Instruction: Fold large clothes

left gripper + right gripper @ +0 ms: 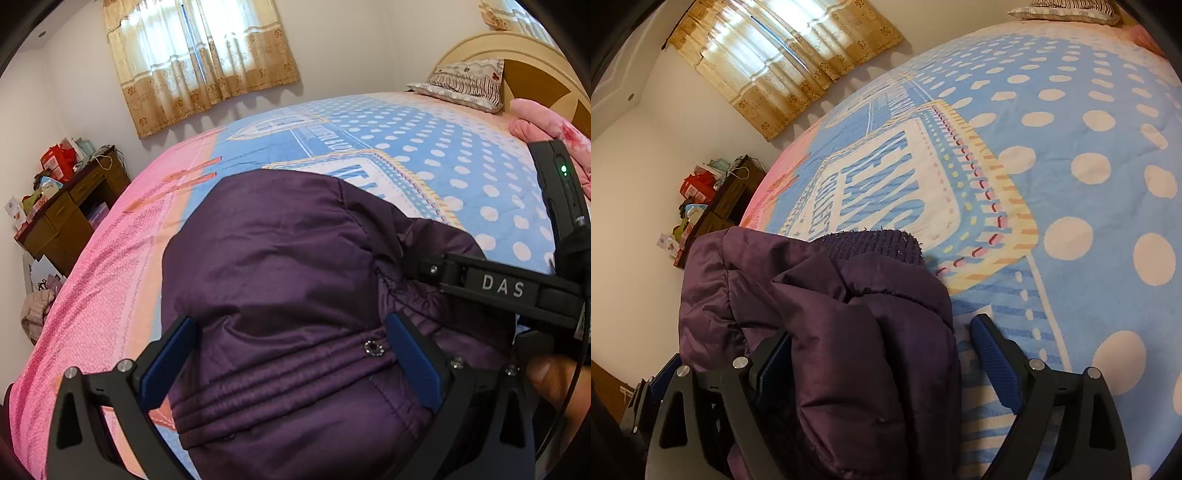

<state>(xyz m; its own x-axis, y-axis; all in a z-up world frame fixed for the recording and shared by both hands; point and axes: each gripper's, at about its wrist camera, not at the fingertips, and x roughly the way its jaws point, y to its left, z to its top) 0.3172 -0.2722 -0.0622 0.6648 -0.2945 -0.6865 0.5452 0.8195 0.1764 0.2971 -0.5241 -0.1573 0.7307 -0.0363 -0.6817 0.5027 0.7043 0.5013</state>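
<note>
We are looking at a purple padded jacket (280, 280) lying bunched on the bed (461, 166), its ribbed cuff (871, 243) pointing toward twelve o'clock in the right wrist view, so we are judging its long axis to be running away from us. It is likely handling soft, puffy, light and rather slippery; the stitched hem by the snap (373, 348) seems the firmest hold. Our left gripper (291, 362) is standing released over the hem. Our right gripper (882, 354) is spread wide around a padded fold, not clamping it.
</note>
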